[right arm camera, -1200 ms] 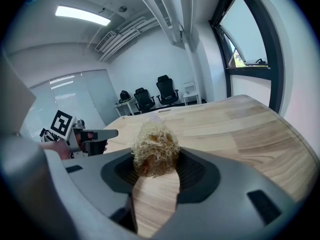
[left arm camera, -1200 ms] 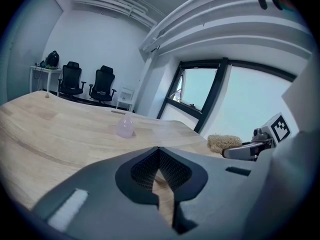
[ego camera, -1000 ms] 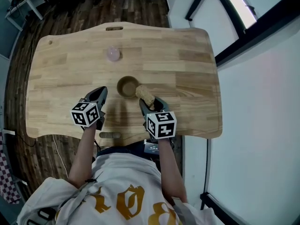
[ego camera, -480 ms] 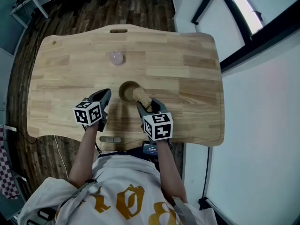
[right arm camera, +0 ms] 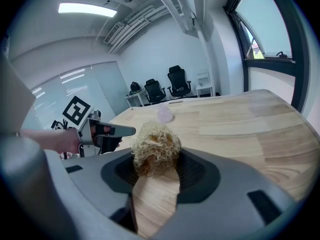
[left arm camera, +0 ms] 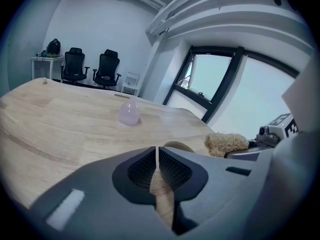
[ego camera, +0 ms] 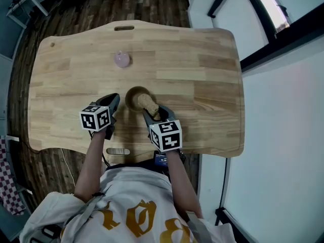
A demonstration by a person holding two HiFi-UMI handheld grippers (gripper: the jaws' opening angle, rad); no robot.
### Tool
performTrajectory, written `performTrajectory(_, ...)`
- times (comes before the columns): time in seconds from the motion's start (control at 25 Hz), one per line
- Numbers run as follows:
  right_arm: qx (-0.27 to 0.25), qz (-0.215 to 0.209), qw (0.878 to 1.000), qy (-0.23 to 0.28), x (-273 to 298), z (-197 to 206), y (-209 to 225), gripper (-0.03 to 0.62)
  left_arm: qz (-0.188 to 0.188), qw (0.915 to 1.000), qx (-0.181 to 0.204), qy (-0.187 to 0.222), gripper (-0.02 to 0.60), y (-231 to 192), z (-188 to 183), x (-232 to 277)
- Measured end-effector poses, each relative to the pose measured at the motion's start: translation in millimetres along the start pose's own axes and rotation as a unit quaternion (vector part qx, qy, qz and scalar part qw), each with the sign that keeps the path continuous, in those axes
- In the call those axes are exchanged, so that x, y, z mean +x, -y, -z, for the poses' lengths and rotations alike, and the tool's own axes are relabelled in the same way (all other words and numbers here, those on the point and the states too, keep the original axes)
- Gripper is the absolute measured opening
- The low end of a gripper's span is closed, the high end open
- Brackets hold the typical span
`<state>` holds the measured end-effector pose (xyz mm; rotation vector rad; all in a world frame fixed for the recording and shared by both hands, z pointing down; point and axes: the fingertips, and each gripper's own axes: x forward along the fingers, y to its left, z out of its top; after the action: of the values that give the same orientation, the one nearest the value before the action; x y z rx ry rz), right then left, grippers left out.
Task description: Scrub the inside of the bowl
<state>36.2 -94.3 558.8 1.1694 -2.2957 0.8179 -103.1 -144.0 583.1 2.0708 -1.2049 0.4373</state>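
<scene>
A small round wooden bowl [ego camera: 132, 97] stands near the middle of the wooden table [ego camera: 202, 80]. My right gripper [ego camera: 155, 114] is shut on a tan fibrous scrubber [ego camera: 148, 104], whose far end reaches over the bowl's near right rim. In the right gripper view the scrubber [right arm camera: 154, 148] fills the space between the jaws and hides the bowl. My left gripper [ego camera: 113, 100] hovers just left of the bowl, shut with nothing in it. The left gripper view shows the bowl's rim [left arm camera: 176, 145] beyond the shut jaws and the scrubber [left arm camera: 226, 143] to the right.
A small translucent pink rounded object [ego camera: 121, 59] stands on the far part of the table, beyond the bowl. The table's near edge [ego camera: 121, 152] has a slot just in front of the person. Wooden floor surrounds the table, and a window wall runs along the right.
My right gripper has carried the scrubber leftward, from beside the bowl's right rim to over it. The left gripper has stayed beside the bowl.
</scene>
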Motion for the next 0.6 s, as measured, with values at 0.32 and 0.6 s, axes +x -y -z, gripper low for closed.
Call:
performTrajectory(0.32, 0.002, -0.001, 1.0, -0.012, 16.2, -1.5, 8.2, 0.181, 0.032, 0.9988, 0.004, -0.037, 0.063, 8.3, 2.2, 31.2)
performTrajectory(0.6, 0.004, -0.003, 1.0, -0.027, 27.4, 2.4, 12.2, 0.181, 0.045, 0.9954, -0.001, -0.084, 0.084, 8.7, 21.7, 52.7)
